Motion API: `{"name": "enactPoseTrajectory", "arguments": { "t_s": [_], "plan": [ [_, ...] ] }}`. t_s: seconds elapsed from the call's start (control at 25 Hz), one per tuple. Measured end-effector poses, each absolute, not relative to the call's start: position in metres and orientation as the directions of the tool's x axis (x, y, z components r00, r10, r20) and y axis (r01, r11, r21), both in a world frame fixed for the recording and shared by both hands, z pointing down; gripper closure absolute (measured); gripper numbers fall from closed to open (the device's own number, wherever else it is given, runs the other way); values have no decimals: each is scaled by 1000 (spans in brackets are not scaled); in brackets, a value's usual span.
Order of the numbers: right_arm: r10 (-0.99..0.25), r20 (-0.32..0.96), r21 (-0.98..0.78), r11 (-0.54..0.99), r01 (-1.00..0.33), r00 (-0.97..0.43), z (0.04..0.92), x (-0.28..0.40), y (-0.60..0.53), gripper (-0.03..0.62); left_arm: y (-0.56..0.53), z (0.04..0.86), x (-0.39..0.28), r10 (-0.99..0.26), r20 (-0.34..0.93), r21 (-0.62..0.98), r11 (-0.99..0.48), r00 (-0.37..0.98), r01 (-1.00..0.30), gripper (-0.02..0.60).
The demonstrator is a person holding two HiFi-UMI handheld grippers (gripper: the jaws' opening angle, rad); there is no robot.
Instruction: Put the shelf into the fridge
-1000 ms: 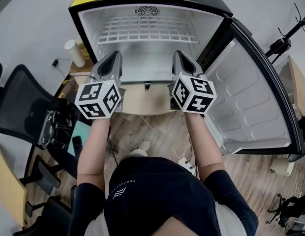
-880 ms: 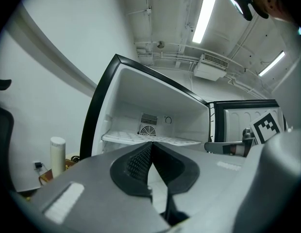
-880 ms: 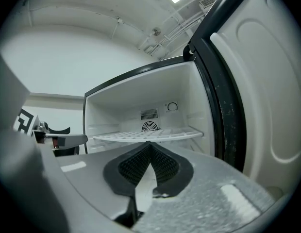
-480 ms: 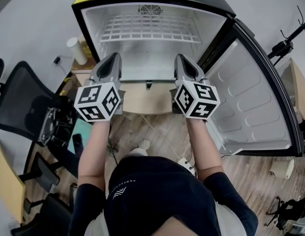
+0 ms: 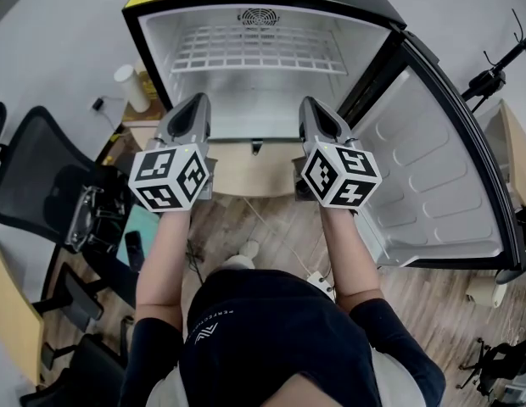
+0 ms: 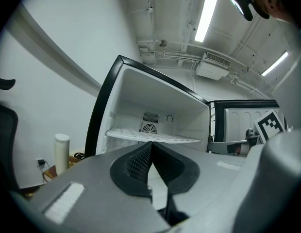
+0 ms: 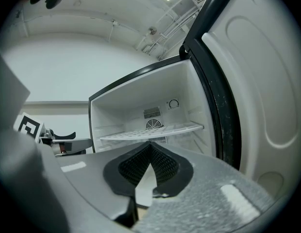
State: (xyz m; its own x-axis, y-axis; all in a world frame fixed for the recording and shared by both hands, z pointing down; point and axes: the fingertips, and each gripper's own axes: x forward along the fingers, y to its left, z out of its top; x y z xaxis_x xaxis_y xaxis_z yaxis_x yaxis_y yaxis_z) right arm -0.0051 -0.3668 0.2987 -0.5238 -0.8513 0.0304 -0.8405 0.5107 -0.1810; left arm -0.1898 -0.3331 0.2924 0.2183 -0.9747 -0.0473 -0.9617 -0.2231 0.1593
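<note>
The small fridge (image 5: 134, 25) stands open, its door (image 5: 433, 168) swung to the right. A white wire shelf (image 5: 259, 49) lies flat inside, high up below the fan grille; it also shows in the left gripper view (image 6: 153, 137) and the right gripper view (image 7: 150, 131). My left gripper (image 5: 198, 100) and right gripper (image 5: 307, 102) are side by side in front of the opening, below the shelf and apart from it. Both point into the fridge. Each has its jaws shut with nothing between them (image 6: 151, 143) (image 7: 150, 143).
A black office chair (image 5: 34, 185) stands at the left. A white cylinder (image 5: 127, 90) sits on a low surface beside the fridge. A pale wooden board (image 5: 246, 172) lies under the fridge front. A power strip (image 5: 321, 282) and cables lie on the wood floor. A black stand (image 5: 492, 66) rises at the right.
Hardly anything: both grippers stay shut and hold their place in front of the fridge; the head view has shifted very slightly.
</note>
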Motion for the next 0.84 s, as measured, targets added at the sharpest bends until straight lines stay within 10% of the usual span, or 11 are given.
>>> {"name": "enactPoseTrajectory", "arguments": {
  "t_s": [0.84],
  "plan": [
    [-845, 43, -183, 518, -836, -533, 301, -9, -367, 592, -333, 295, -192, -974, -34, 177, -225, 223, -958, 565]
  ]
}}
